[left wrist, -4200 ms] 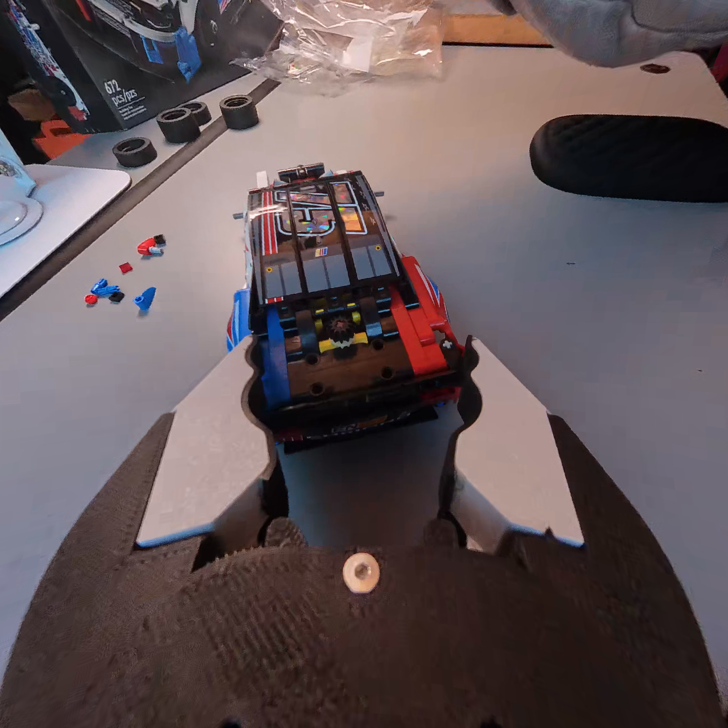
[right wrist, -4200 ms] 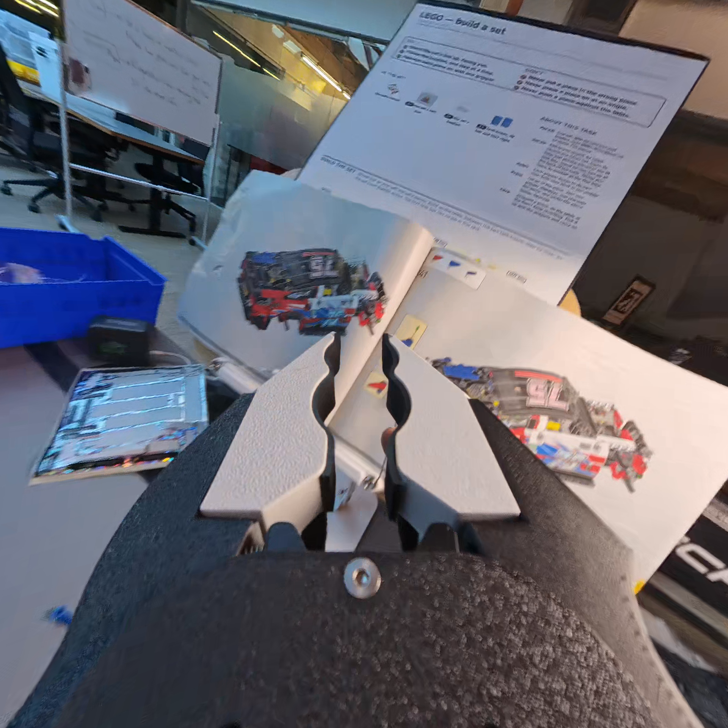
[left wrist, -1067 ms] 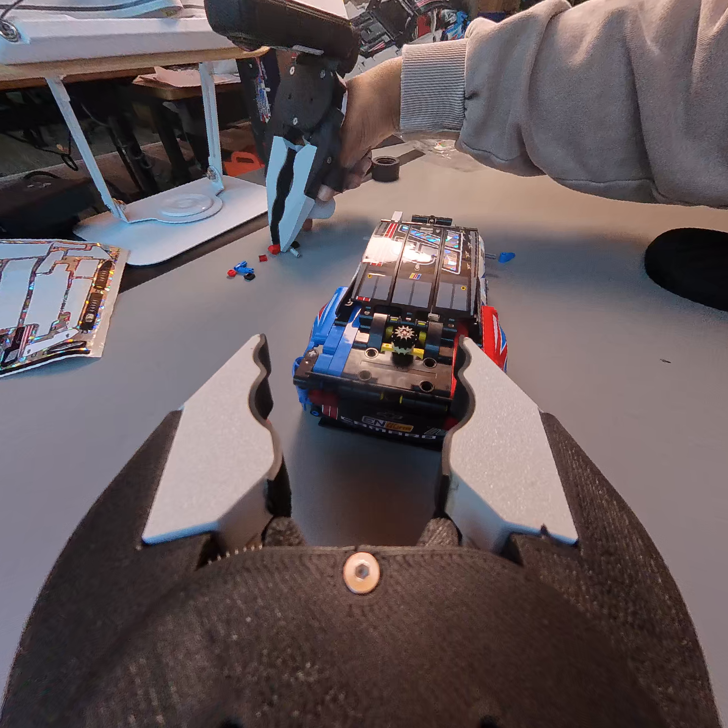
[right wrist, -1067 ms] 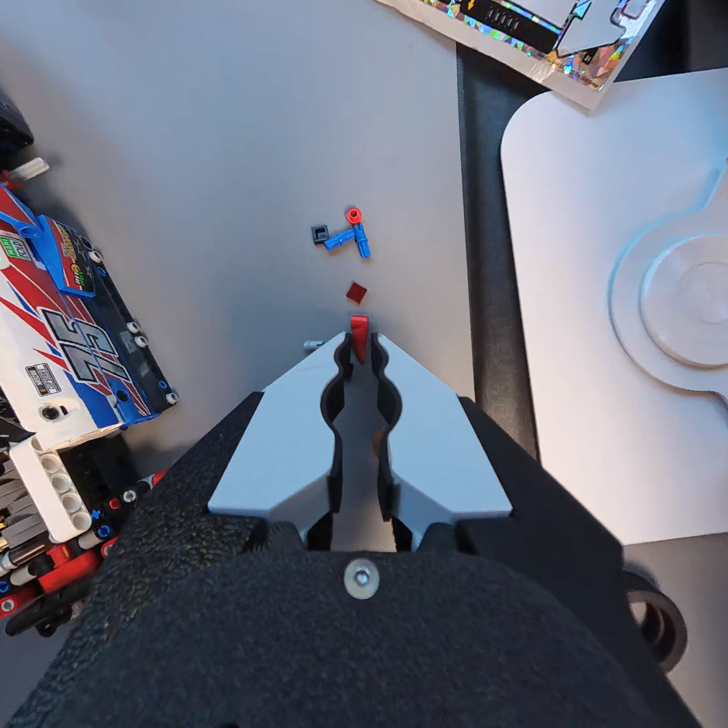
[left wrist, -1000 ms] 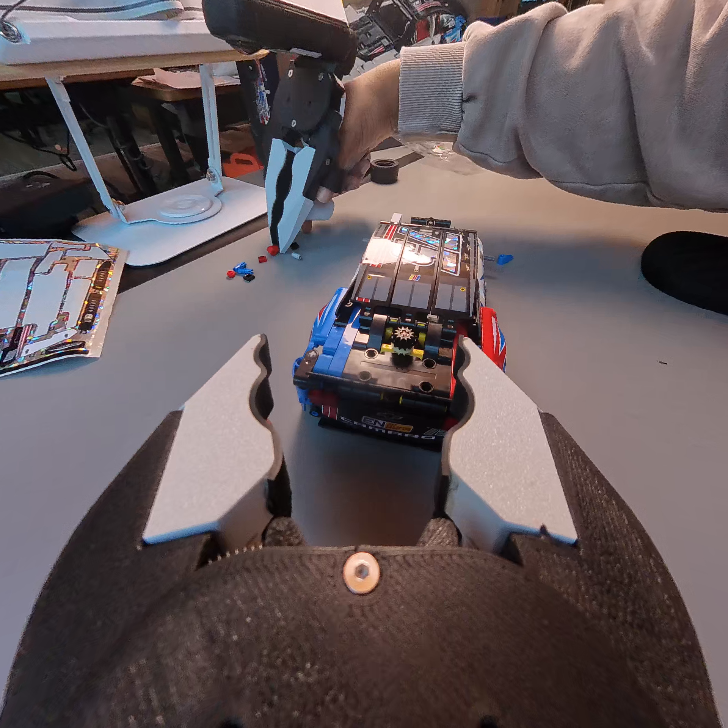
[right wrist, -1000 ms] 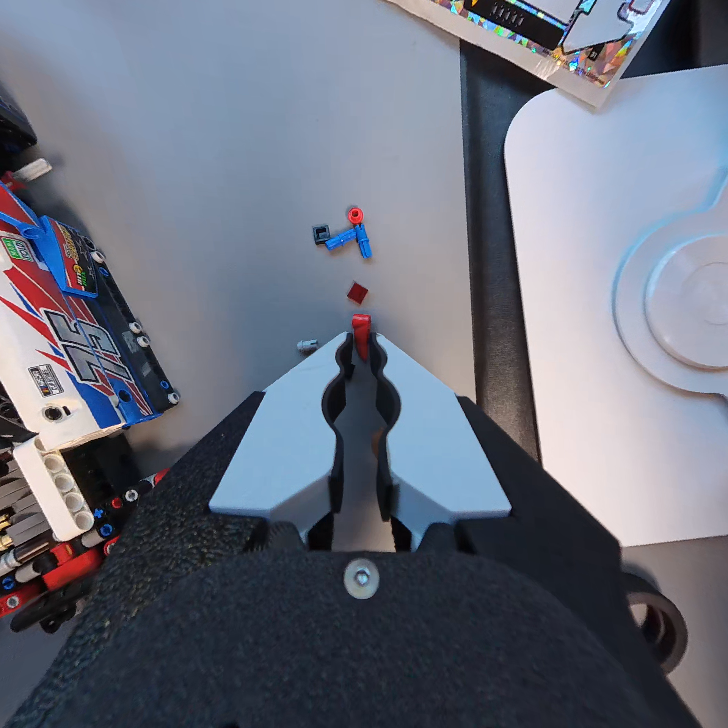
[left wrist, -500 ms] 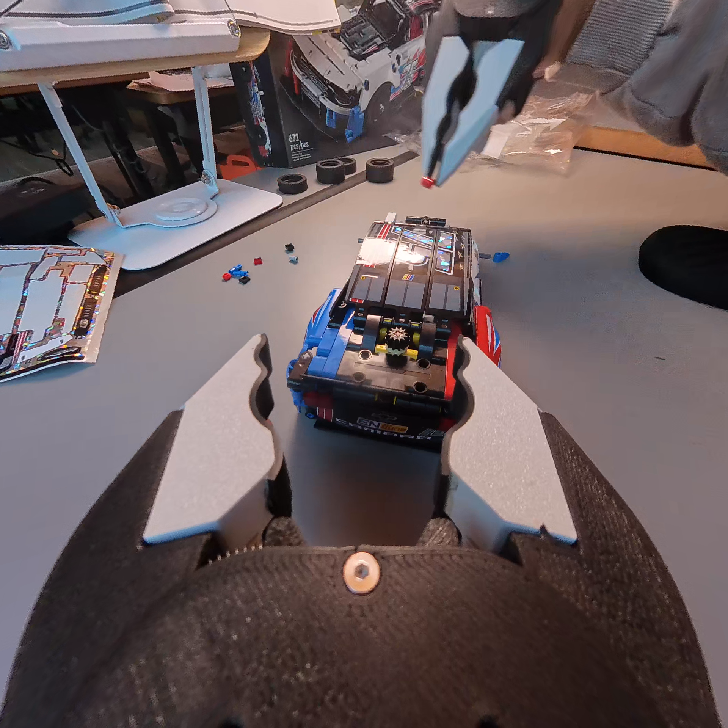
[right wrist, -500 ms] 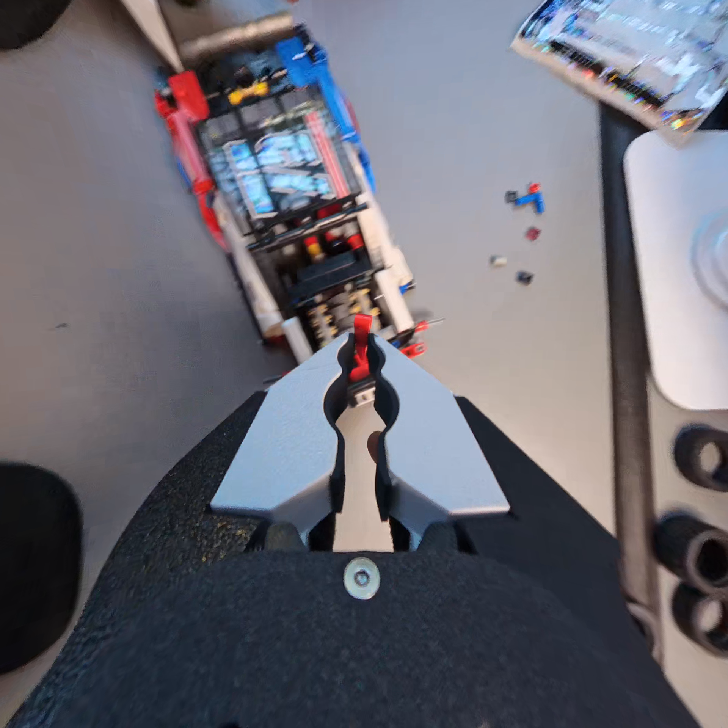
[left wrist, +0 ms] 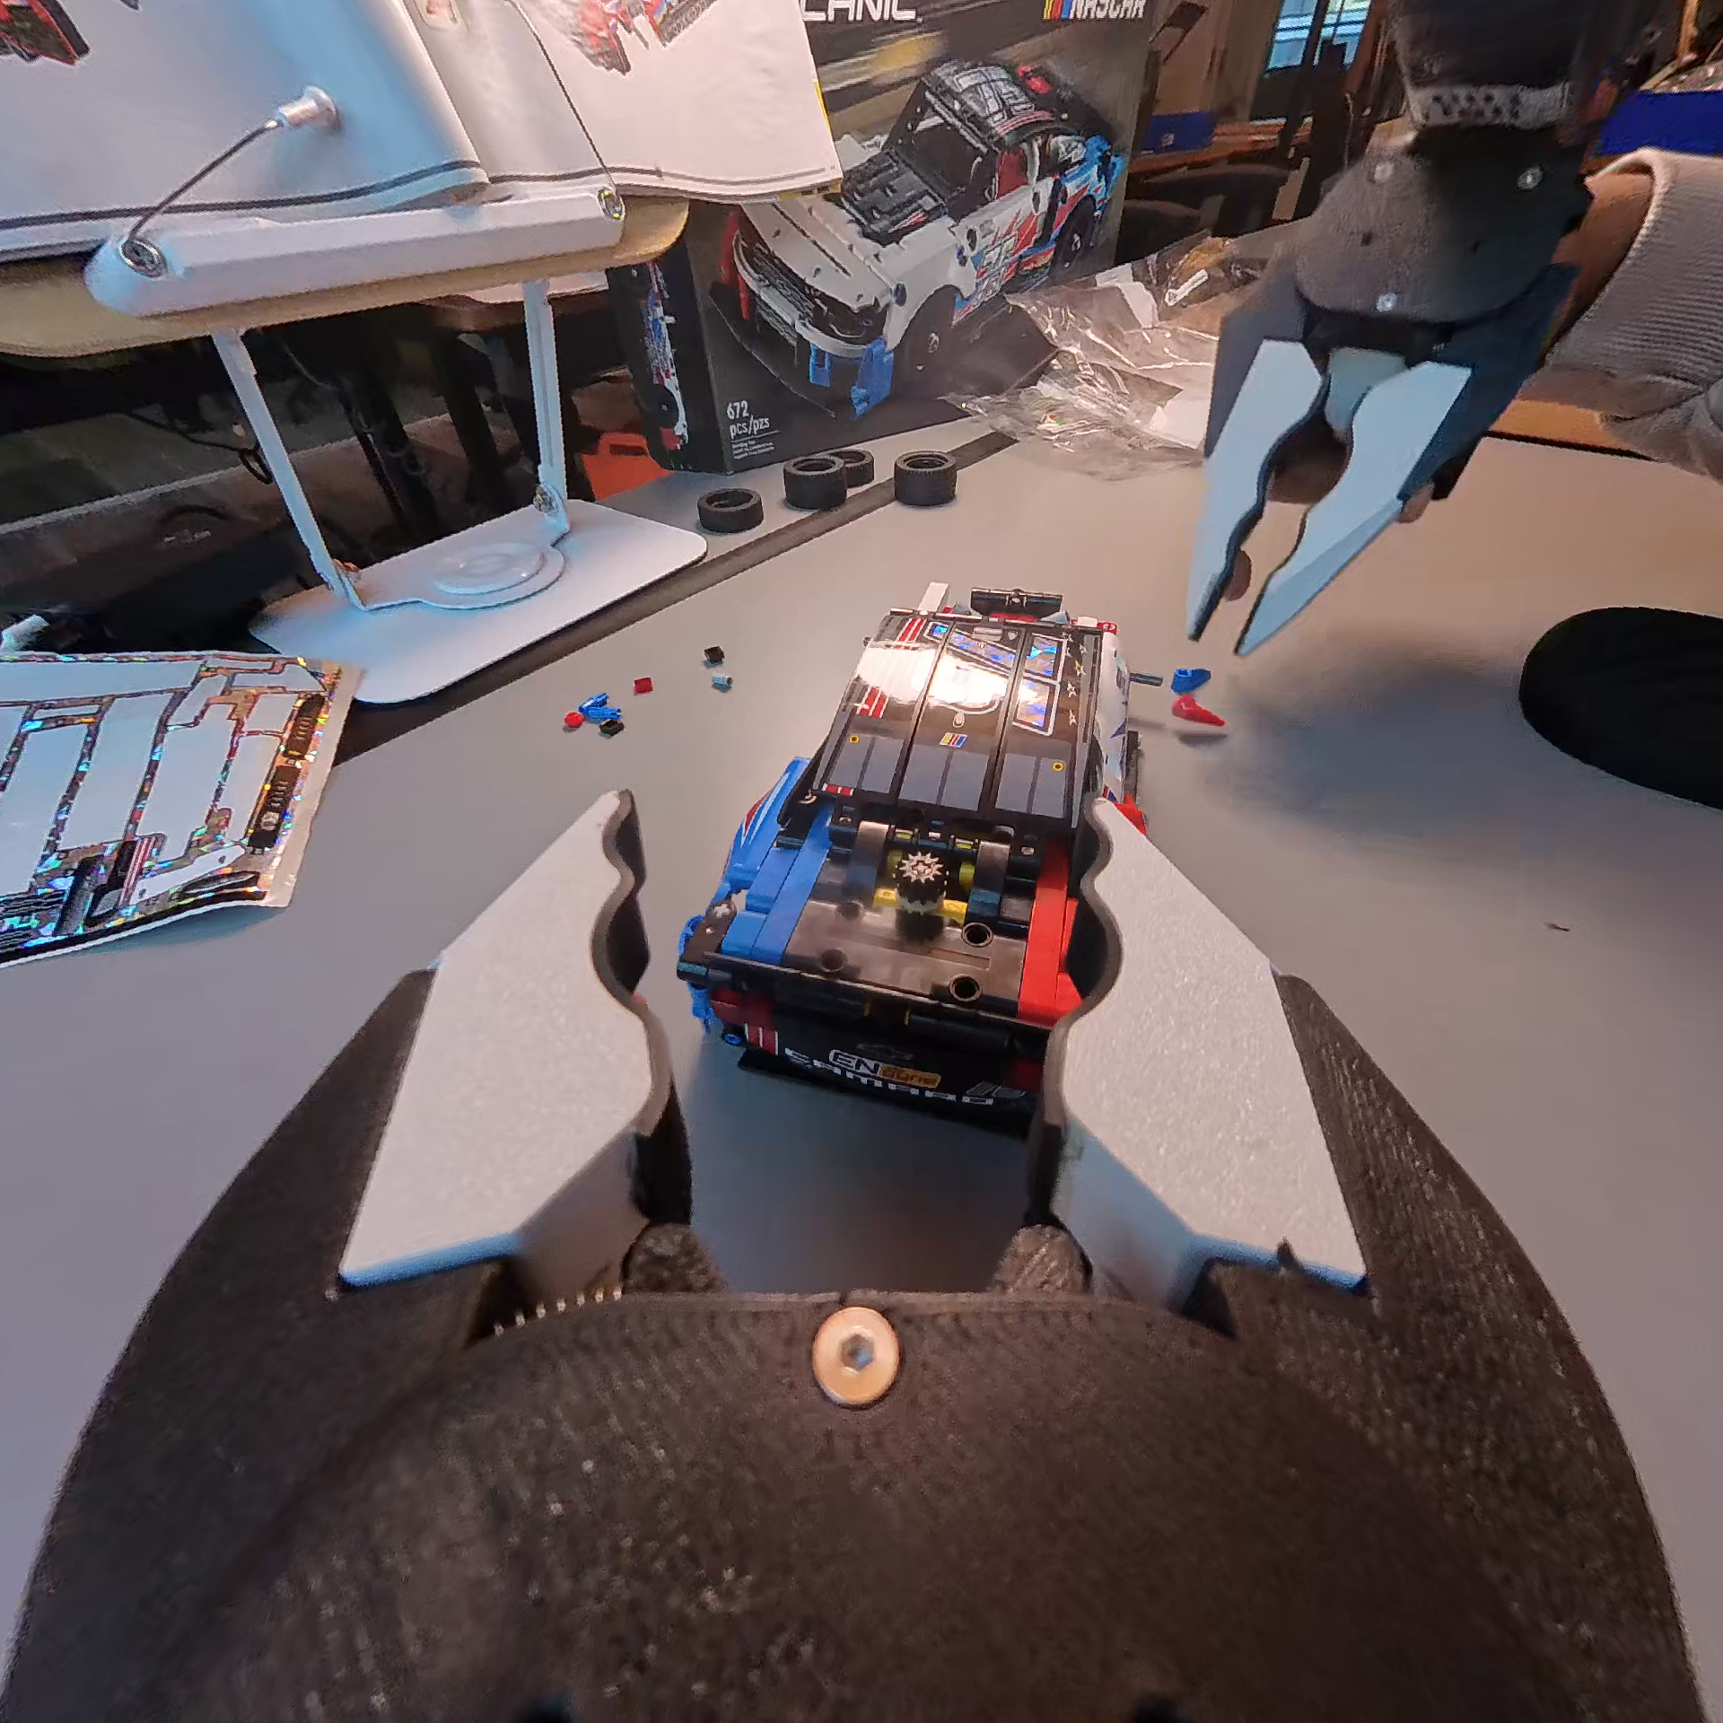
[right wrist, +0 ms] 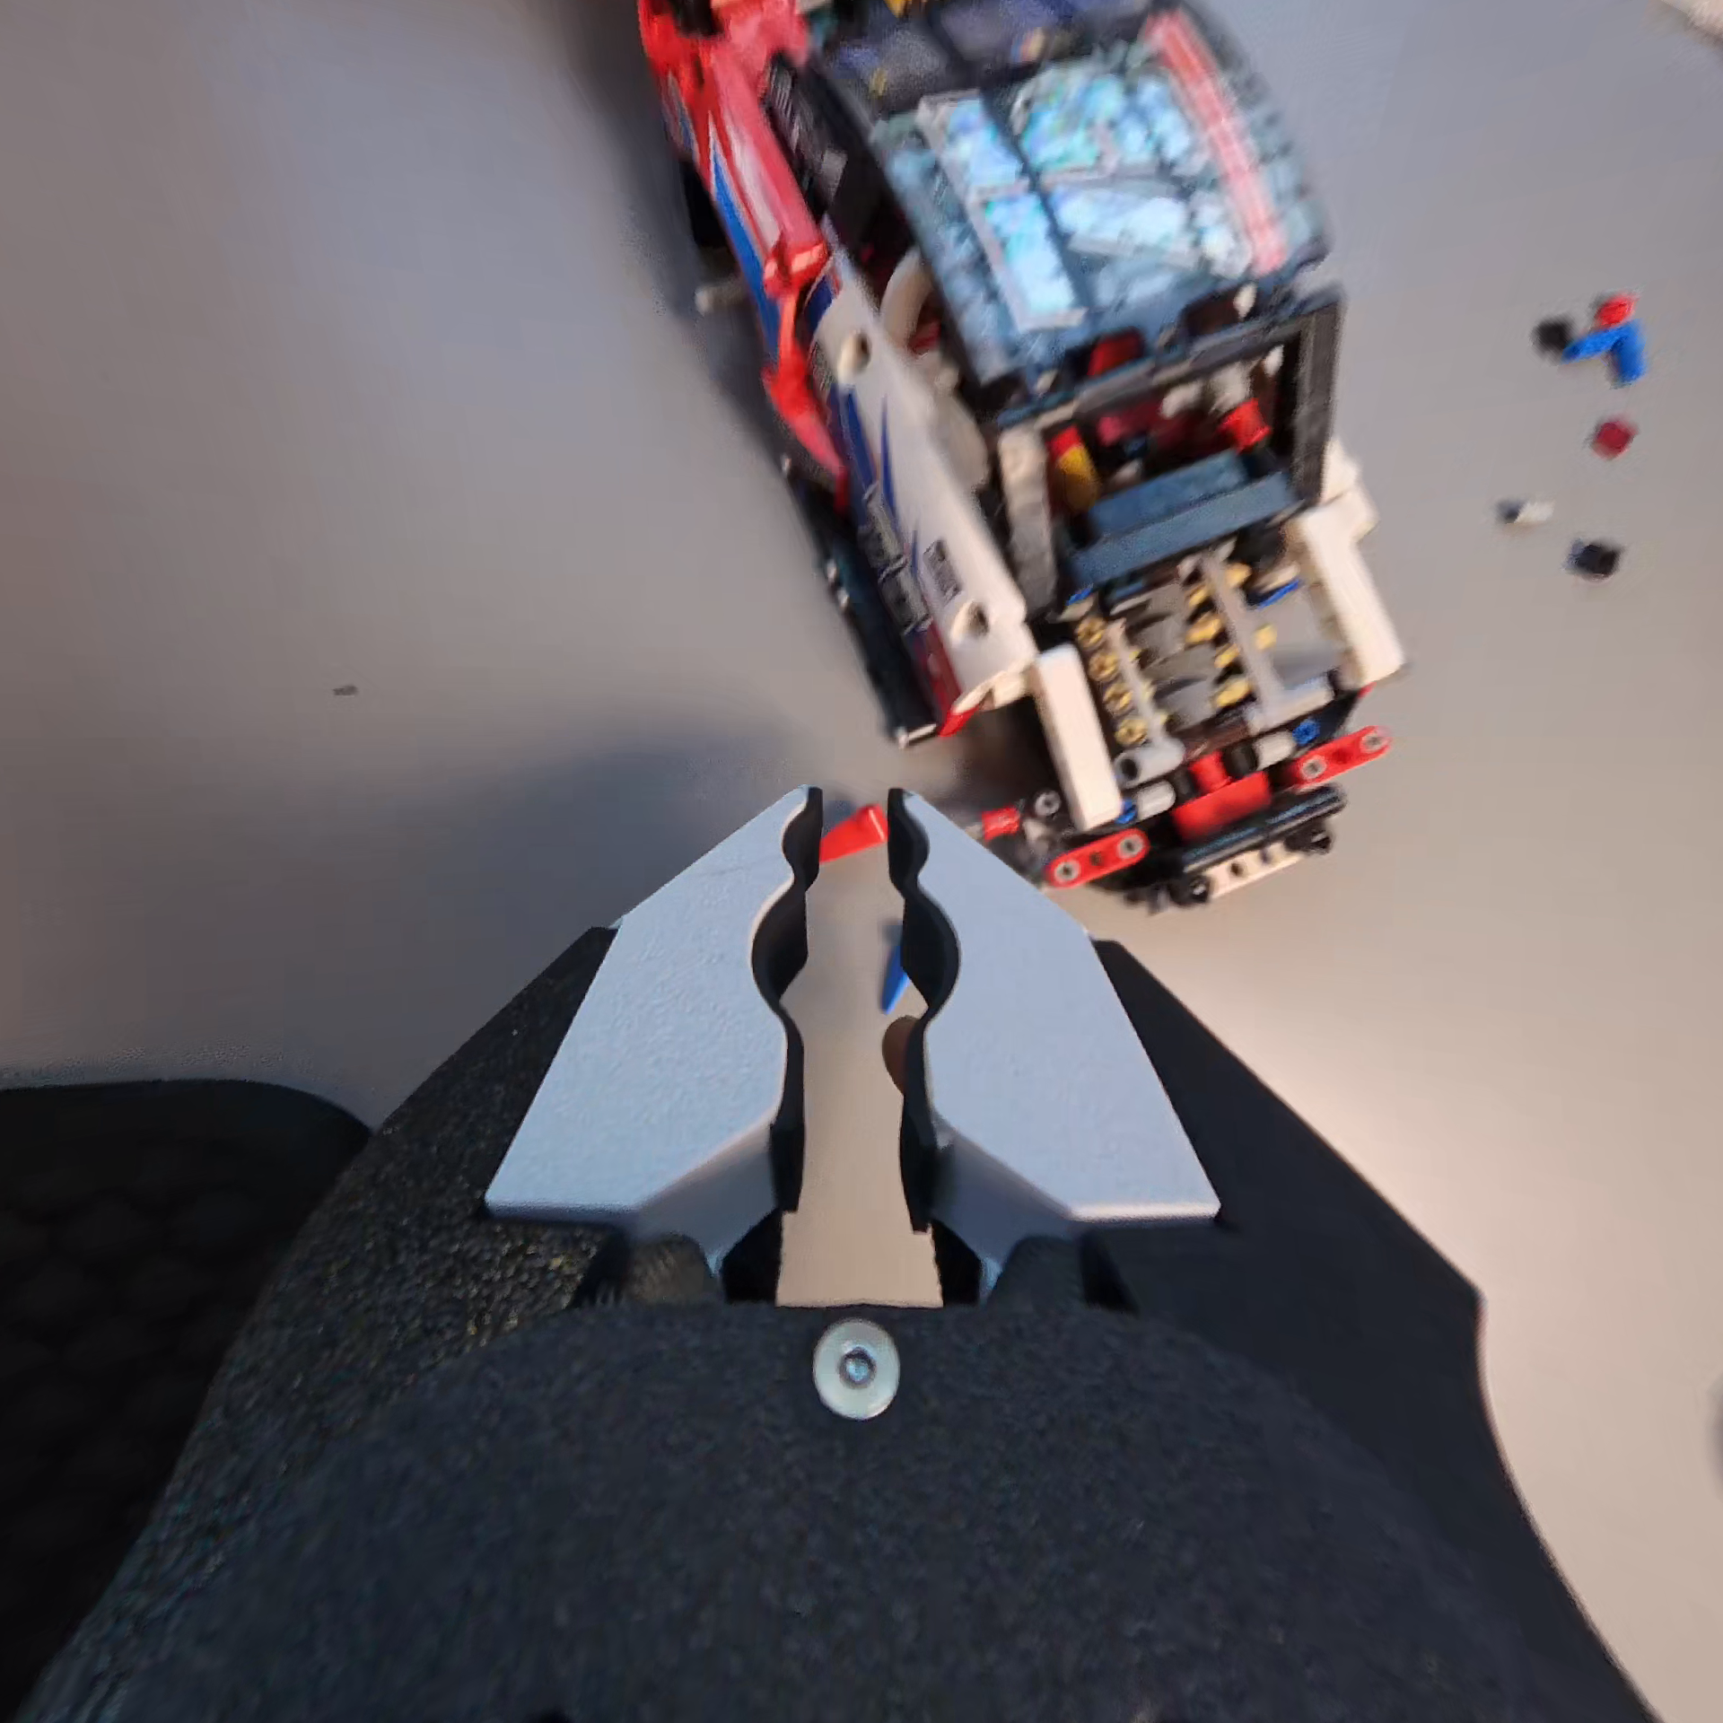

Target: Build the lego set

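The grey table holds the toy car. The left gripper is wide open around the car's back end. The right gripper hangs open and empty above a small red piece lying beside the car.

Both grippers — textured black bodies, 2 grey wavy-edged jaws, 1 silver screw; grey ribbed sleeve.

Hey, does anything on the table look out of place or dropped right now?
Yes. A small red piece lies loose on the table beside the car, next to a blue piece, under the right gripper, whose jaws are parted and empty. The car has no wheels; its tires sit by the box.
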The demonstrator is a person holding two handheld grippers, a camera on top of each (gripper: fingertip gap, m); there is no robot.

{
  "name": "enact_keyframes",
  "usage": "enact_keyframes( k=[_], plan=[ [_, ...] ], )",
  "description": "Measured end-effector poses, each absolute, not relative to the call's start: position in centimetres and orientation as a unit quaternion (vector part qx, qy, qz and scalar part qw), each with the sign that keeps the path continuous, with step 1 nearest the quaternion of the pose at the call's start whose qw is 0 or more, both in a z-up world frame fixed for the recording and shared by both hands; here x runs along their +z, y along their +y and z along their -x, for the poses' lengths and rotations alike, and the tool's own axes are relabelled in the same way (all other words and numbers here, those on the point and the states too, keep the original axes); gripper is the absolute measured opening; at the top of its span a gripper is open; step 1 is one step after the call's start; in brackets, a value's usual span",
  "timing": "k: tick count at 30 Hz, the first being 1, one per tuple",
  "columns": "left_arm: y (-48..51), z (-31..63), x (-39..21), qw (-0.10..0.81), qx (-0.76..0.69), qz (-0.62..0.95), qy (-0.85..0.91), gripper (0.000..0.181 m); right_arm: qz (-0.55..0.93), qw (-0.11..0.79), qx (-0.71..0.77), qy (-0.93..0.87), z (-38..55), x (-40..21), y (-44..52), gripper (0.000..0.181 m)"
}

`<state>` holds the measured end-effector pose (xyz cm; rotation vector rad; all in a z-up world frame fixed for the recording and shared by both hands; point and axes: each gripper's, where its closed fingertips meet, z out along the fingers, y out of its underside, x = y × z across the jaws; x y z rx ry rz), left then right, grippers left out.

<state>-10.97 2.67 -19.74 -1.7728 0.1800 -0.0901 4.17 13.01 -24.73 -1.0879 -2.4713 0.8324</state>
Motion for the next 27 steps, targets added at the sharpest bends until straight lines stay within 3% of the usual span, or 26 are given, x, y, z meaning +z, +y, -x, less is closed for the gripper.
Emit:
enact_keyframes(
  k=[1,7,10,15,27],
  plan=[
    [2.6,11.0,-19.7,0.628,-0.038,0.773,0.078,0.091,0.373,0.166,0.309,-0.859,-3.0,-23.3,13.0,0.012],
    [2.5,11.2,-20.2,0.624,-0.038,0.776,0.077,0.090,0.350,0.251,0.359,-0.828,8.2,-16.6,15.2,0.011],
    [2.4,11.3,-20.4,0.622,-0.042,0.778,0.075,0.090,0.369,0.264,0.304,-0.838,14.5,-19.3,18.0,0.016],
    [2.2,11.2,-20.6,0.618,-0.035,0.780,0.086,0.090,0.414,0.195,0.249,-0.854,19.7,-25.9,20.3,0.024],
    [2.0,11.4,-21.3,0.611,-0.059,0.784,0.088,0.089,0.449,0.161,0.220,-0.851,21.1,-28.4,20.9,0.015]
  ],
)
